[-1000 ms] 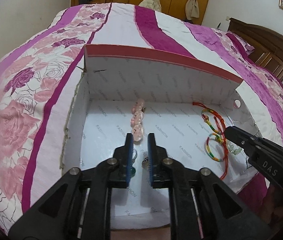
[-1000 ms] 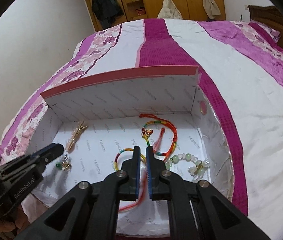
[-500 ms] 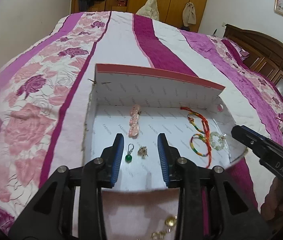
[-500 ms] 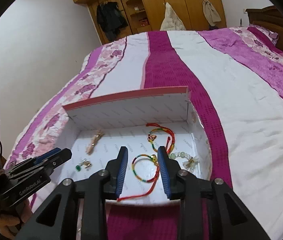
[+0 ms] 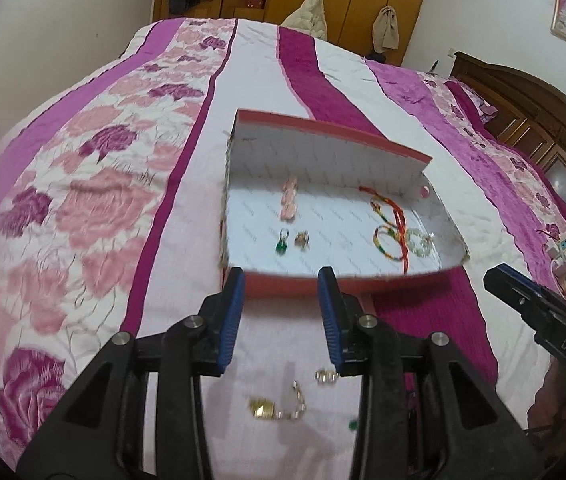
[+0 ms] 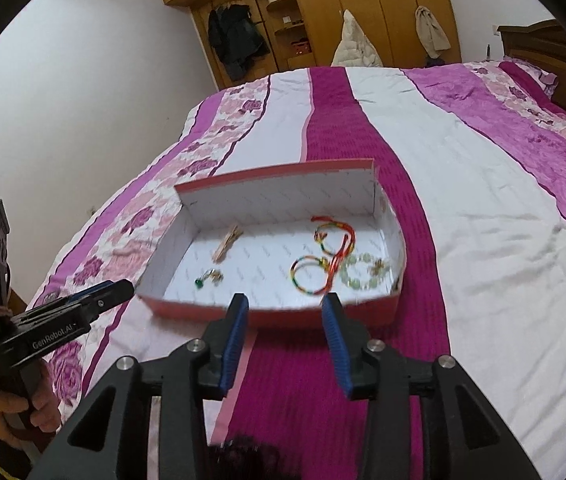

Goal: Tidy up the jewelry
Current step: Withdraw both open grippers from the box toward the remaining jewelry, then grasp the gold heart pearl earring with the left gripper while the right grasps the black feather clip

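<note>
1. The left claw (image 5: 281, 280) hangs released and empty over a quilted bed (image 5: 103, 208), its blue pads spread wide, just short of the near wall of a red cardboard box (image 5: 323, 284).
2. Beyond that claw, inside the box, lie a green-stone earring (image 5: 282, 243), a small gold earring (image 5: 302, 239) and, farther back, a pink hair clip (image 5: 290, 199).
3. Below its fingers, on the bedspread, rests a gold chain (image 5: 279, 402), outside the box.
4. The right claw (image 6: 285, 304) is likewise released, holding nothing, near the box's front wall.
5. Ahead of it lie rainbow cord bracelets (image 6: 315, 276) and, just right, a pale green bead bracelet (image 6: 359, 276).
</note>
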Available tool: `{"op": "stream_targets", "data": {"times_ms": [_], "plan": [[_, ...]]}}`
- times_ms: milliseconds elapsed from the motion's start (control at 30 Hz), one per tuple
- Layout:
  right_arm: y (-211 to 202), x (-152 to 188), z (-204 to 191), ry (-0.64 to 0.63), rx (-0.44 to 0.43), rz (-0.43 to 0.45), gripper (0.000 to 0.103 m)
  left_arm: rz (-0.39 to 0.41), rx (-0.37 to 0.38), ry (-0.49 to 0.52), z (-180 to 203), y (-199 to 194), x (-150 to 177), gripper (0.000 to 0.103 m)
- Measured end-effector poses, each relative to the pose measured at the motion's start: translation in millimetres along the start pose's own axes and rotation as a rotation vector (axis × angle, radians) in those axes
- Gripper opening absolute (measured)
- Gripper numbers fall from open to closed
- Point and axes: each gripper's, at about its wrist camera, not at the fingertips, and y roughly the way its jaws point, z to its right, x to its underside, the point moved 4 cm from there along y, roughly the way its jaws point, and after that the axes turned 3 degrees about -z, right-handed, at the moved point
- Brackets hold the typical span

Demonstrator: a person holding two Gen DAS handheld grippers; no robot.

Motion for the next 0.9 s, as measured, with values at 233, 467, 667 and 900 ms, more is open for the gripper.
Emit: {"op": "stream_targets", "data": {"times_ms": [233,467,667,900], "plan": [[-18,20,-6,-0.003,-0.004,-0.023,0.041,-0.033,-0.013,0.036,0,-7,25,0.034],[-23,46,-3,0.002,0.003,-0.071,0.043,-0.104,-0.019,0.051,3,0,52,0.038],[-26,62,0,0.008,0.017,-0.095,0.049,-0.149,-0.036,0.068,6,11,65,0.044],[-27,77,3,0.025,0.016,-0.117,0.053,-0.188,-0.037,0.07,8,25,80,0.044]]}}
